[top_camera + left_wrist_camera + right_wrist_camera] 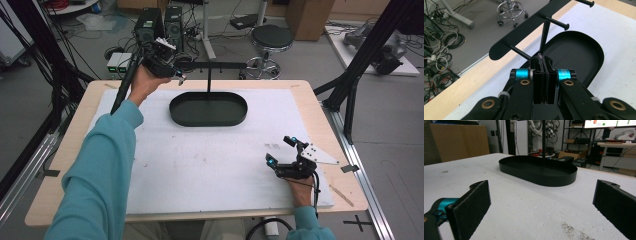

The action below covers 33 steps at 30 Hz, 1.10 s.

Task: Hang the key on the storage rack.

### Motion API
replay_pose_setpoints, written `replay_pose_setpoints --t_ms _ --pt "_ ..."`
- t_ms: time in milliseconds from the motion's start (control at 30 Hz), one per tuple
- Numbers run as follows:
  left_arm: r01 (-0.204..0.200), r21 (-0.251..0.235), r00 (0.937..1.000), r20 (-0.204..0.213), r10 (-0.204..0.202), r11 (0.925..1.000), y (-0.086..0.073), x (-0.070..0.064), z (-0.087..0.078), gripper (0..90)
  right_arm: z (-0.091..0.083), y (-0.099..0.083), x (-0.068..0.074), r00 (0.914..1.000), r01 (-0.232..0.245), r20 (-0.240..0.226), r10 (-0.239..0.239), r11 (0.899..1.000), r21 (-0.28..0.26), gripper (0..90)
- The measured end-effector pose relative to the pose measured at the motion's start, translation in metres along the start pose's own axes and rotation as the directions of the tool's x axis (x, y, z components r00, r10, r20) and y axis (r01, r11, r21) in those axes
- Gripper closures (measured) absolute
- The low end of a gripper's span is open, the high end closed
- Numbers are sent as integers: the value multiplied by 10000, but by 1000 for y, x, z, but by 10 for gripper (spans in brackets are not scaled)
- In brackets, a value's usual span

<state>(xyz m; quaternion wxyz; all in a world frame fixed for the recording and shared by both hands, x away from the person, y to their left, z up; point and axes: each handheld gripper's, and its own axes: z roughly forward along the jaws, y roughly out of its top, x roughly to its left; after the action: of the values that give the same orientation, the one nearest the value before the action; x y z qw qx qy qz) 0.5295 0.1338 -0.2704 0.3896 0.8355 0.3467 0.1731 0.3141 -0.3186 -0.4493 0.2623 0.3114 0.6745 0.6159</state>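
A black oval tray (175, 113) (599, 53) (544, 179) lies at the far middle of the white mat. A thin post (208, 86) (545, 33) (543, 140) rises from it and carries a flat crossbar (220, 64) (524, 32) with pegs (556, 22). My left gripper (181, 76) (541, 58) is raised by the bar's left end, just short of its nearest peg. Its jaws are pressed together, and a tiny pale sliver peeks out at their tips; what it is I cannot tell. My right gripper (281, 150) (544, 195) rests wide open and empty on the mat at the near right, pointing at the tray.
The white mat (200, 165) covers most of the wooden table (75, 150). Behind the far edge are a stool (271, 37), computer towers (150, 22) and floor cables (441, 50). Black frame struts (350, 85) stand at the right side.
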Motion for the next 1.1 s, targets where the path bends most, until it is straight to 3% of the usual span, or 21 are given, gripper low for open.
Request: replay_pose_setpoints --t_ms 467,1100 --pt "178 -1 9998 -115 -178 9998 -1 4 0 882 0 0 0 10000 -9 -2 9 10000 -1 6" --pt "521 -404 9986 142 -515 9978 -4 16 5 881 0 0 0 10000 -7 1 7 10000 -5 6"
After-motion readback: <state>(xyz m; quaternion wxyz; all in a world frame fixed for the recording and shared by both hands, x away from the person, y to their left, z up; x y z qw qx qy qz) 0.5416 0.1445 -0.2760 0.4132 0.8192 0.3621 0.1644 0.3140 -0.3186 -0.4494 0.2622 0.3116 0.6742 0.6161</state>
